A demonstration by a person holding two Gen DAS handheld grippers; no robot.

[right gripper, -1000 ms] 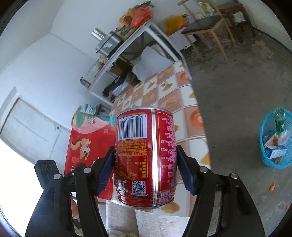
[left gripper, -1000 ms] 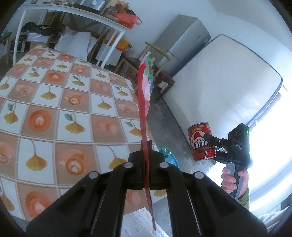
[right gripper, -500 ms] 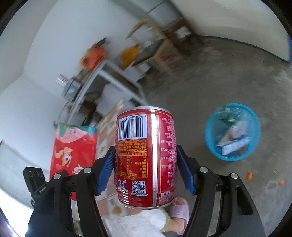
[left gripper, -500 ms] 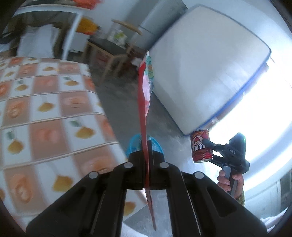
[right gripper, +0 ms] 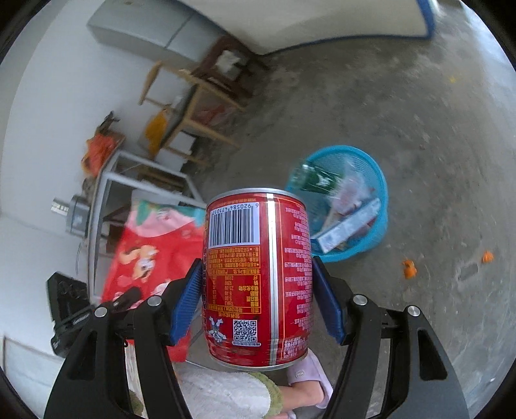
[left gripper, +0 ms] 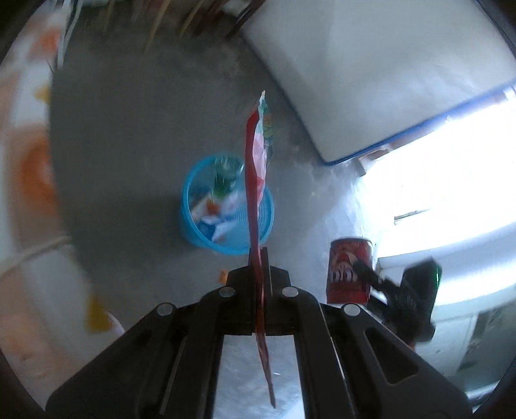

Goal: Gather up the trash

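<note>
Upright red can [right gripper: 258, 277], flat red wrapper [left gripper: 256, 180]

Home room: fridge [right gripper: 145, 29], leaning mattress [left gripper: 371, 74]

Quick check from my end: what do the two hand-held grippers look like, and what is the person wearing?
Both are matte black linkage frames with silver rivet pins. The right hand-held gripper has ribbed blue pads; the left hand-held gripper shows narrow black fingertips. The right unit's body carries a small green light. The person wears a pale slipper and fuzzy whitish clothing with green trim.
</note>
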